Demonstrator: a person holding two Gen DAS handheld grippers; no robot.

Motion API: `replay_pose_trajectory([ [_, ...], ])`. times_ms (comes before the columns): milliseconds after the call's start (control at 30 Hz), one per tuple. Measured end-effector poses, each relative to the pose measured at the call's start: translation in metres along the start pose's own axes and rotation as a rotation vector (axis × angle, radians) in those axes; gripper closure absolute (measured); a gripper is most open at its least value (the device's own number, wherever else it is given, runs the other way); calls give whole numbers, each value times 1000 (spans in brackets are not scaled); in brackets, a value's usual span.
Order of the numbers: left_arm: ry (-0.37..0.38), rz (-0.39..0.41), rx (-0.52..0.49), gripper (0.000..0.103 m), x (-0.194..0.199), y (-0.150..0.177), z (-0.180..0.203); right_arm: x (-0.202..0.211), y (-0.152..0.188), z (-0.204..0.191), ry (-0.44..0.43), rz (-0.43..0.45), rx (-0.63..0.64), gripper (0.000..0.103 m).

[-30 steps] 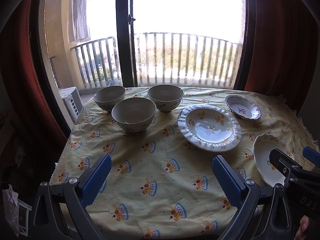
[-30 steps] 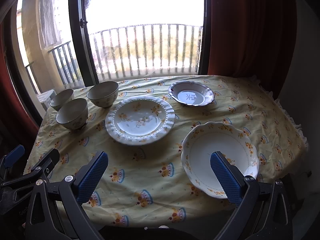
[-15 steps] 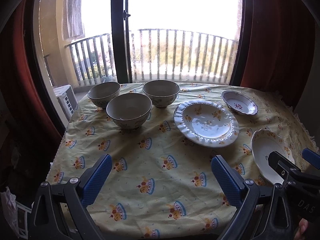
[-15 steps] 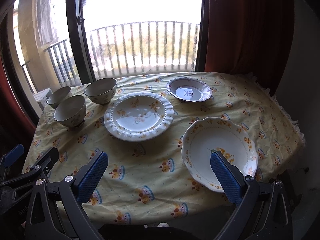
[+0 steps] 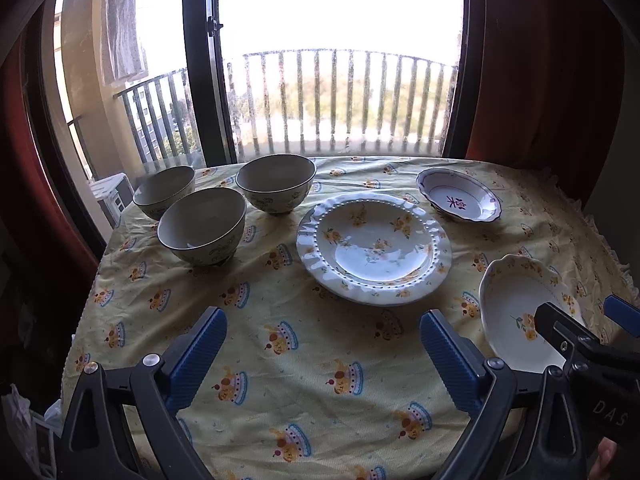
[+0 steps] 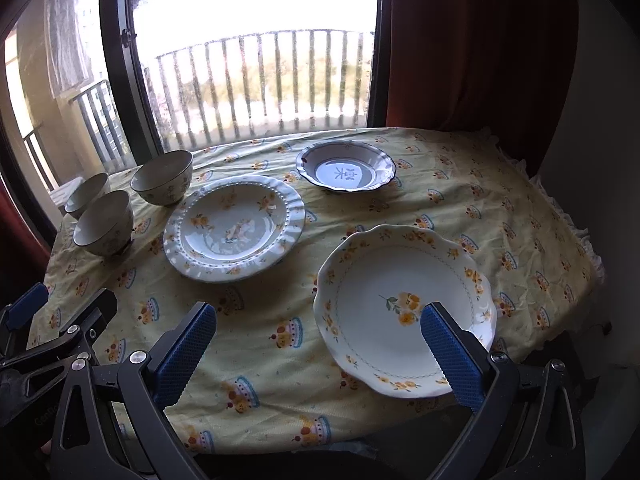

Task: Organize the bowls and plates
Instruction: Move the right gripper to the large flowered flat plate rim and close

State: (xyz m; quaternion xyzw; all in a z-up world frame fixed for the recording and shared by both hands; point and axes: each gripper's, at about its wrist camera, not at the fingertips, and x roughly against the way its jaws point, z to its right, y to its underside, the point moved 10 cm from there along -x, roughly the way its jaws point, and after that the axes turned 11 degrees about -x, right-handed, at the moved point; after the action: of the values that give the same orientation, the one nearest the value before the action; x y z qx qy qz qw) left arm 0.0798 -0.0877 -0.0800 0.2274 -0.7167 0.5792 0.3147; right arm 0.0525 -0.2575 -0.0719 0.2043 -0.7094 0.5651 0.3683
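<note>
Three grey bowls stand at the table's far left: the nearest bowl (image 5: 202,224) (image 6: 103,222), one behind it to the left (image 5: 164,190) (image 6: 86,192), one to the right (image 5: 276,182) (image 6: 162,176). A large beaded floral plate (image 5: 374,248) (image 6: 234,226) sits mid-table. A blue-rimmed dish (image 5: 458,200) (image 6: 346,170) lies behind it. A scalloped floral plate (image 5: 516,308) (image 6: 404,308) lies at the near right. My left gripper (image 5: 322,352) is open and empty over the cloth. My right gripper (image 6: 316,344) is open and empty, its right finger over the scalloped plate's near rim.
The table carries a yellow patterned cloth (image 5: 280,320) (image 6: 500,208). A glass balcony door (image 5: 340,60) and railing stand behind it. Red curtains (image 6: 480,40) hang at the right. The table's left edge (image 5: 86,300) drops to a dark floor.
Both grippers have moved forward and lower toward the table; the dishes look larger. The right gripper now reaches over the scalloped plate. No dish has moved.
</note>
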Motion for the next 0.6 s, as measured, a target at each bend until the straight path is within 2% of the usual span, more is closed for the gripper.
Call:
replay_pose_trajectory([
  [300,-24,-57,25,6,-25,-17,54,-39,-32,53,-26,-54,18,0],
  [600,-31,-150,69,8,-59,-14,110,-83,-46,104,-35,-128,67,0],
])
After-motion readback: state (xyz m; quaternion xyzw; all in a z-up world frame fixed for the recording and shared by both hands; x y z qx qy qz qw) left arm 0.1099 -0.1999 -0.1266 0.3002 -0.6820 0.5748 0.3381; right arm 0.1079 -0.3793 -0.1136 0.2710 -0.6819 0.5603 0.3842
